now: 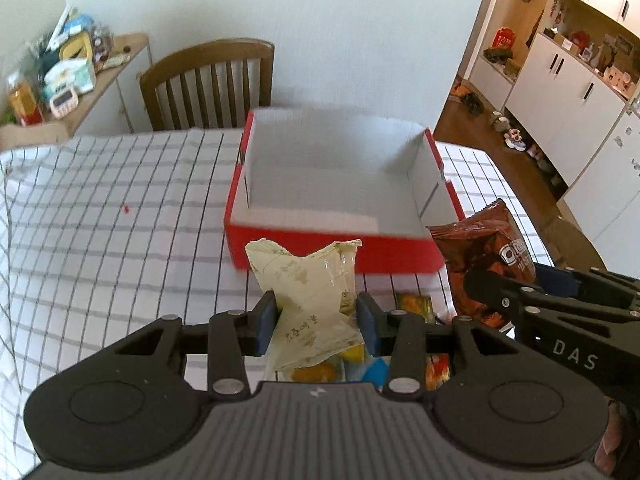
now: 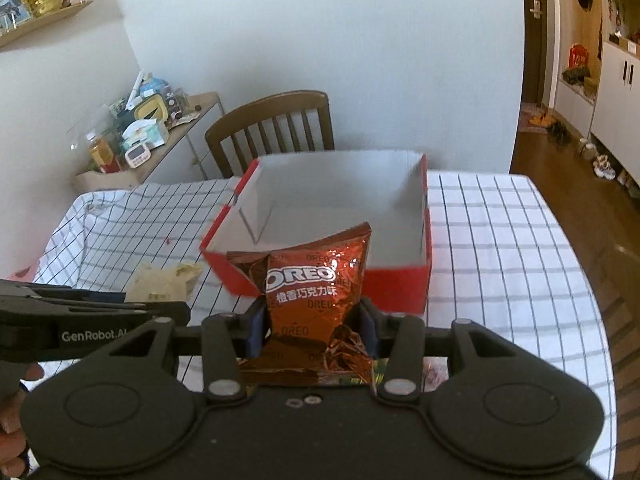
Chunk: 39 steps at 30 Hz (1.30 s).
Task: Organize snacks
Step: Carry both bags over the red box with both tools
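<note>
a: what does each tool have?

b: the left tool [image 1: 316, 322] is closed on a pale yellow-green snack packet [image 1: 310, 300], pinched at its middle so the wrapper flares above the blue pads. the right tool [image 2: 312, 328] is clamped on a brown oreo bag [image 2: 316, 296], its top corner standing up over the near wall of the box.

a: and the box?

b: a red box [image 2: 400, 284] with a white inside sits open on the checked desk [image 2: 500, 240], straight ahead of both tools. nothing shows inside it. its near wall is just beyond both packets, and its far wall reaches the far edge of the desk, with a wooden chair [image 2: 276, 128] behind.

a: room to move?

b: left of the box the cloth lies bare and wrinkled out to the desk's left edge. to the right there is a wide bare strip up to the curved right edge. a few more small wrappers [image 1: 416, 306] lie on the desk under the tools, partly hidden. the two tools are near each other, side by side.
</note>
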Each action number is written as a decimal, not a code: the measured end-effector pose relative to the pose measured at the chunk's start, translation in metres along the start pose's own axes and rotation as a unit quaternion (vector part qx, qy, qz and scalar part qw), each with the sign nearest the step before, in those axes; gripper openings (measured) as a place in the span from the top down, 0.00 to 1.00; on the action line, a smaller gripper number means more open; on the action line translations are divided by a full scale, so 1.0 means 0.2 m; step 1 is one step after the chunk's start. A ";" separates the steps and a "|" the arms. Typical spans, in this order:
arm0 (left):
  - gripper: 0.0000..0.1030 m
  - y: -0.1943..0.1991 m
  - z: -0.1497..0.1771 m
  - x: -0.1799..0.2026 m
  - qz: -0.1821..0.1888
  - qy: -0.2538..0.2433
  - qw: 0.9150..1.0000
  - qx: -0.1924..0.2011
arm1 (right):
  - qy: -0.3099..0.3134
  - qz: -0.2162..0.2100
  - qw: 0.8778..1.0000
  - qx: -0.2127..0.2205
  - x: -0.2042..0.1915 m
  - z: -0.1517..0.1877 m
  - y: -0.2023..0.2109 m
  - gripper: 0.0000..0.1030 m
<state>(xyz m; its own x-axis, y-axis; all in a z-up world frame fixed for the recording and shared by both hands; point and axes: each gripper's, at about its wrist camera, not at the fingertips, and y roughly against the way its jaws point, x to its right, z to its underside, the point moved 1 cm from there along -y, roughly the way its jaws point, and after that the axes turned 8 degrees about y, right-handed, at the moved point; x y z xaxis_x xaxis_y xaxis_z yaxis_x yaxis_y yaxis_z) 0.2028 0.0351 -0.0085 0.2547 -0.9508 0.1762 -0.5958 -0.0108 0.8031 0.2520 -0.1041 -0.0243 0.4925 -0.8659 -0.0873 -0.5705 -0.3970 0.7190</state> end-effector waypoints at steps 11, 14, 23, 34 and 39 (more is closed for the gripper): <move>0.59 -0.15 -0.29 0.08 -0.026 -0.024 0.999 0.022 | 0.010 0.018 1.000 -0.003 0.10 -0.20 -0.20 0.56; 0.59 -0.22 -0.37 0.09 -0.032 -0.025 0.999 0.017 | 0.008 0.018 1.000 -0.011 0.13 -0.23 -0.28 0.56; 0.59 -0.50 -0.49 0.10 -0.051 -0.031 0.998 -0.008 | 0.014 0.019 0.999 -0.041 0.19 -0.29 -0.55 0.56; 0.59 -0.84 -0.52 0.08 -0.088 -0.039 0.994 -0.057 | 0.052 0.015 0.994 -0.091 0.19 -0.26 -0.84 0.56; 0.58 -0.94 -0.49 0.08 -0.097 -0.038 0.992 -0.076 | 0.062 0.013 0.992 -0.108 0.19 -0.24 -0.92 0.56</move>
<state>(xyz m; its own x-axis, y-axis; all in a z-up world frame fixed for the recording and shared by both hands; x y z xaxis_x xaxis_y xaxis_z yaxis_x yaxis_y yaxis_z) 0.3934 0.0530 -0.1007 0.2914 -0.9562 -0.0289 -0.4178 -0.1544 0.8953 0.4077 -0.0486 -0.1270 0.5647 -0.8252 0.0089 -0.4367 -0.2897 0.8517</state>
